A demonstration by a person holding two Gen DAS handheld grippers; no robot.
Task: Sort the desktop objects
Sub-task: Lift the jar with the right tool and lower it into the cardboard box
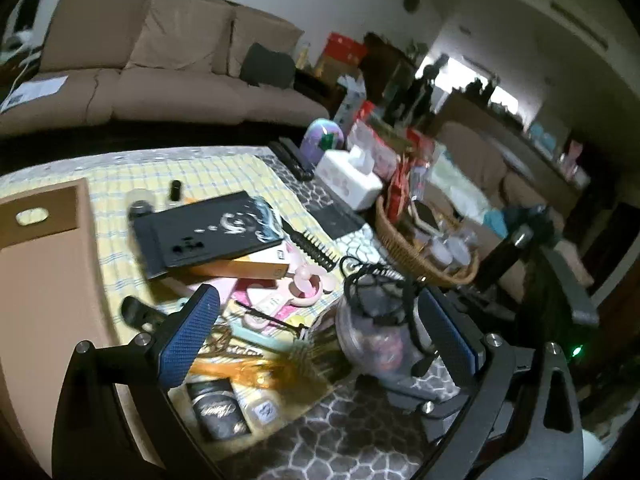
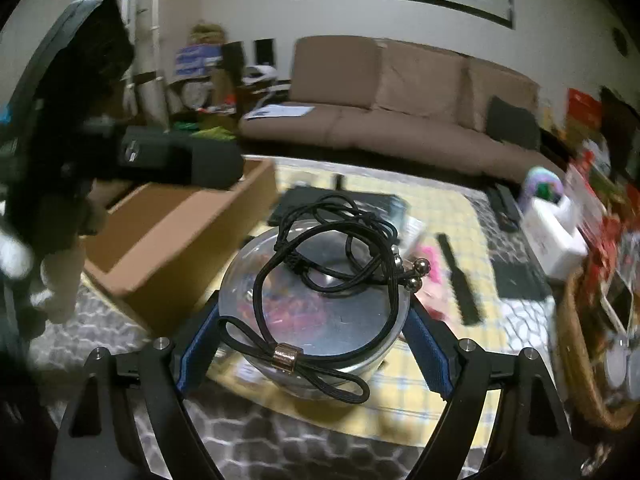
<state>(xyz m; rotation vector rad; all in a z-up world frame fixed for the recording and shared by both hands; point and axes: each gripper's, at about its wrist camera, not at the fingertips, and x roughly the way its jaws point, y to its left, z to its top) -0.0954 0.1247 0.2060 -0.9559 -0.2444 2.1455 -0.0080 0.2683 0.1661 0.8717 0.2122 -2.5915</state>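
Note:
A clear round jar (image 2: 320, 308) with a silvery lid sits between the blue pads (image 2: 430, 354) of my right gripper (image 2: 316, 348), which is shut on its sides and holds it above the table. Black hair ties (image 2: 332, 248) with metal beads lie tangled on the lid. In the left wrist view the same jar (image 1: 372, 340) and hair ties (image 1: 372, 284) show close to the right-hand finger of my left gripper (image 1: 318, 336). That gripper hangs open over the clutter, its pads (image 1: 188, 336) pressing on nothing.
A cardboard box (image 2: 180, 248) stands open at the left of the table. On the yellow checked cloth (image 1: 224, 172) lie a black book (image 1: 208, 236), an orange box (image 1: 248, 268), a pink fan (image 1: 304, 284) and a black comb (image 1: 316, 248). A wicker basket (image 1: 420, 256) and white tissue box (image 1: 352, 176) stand to the right.

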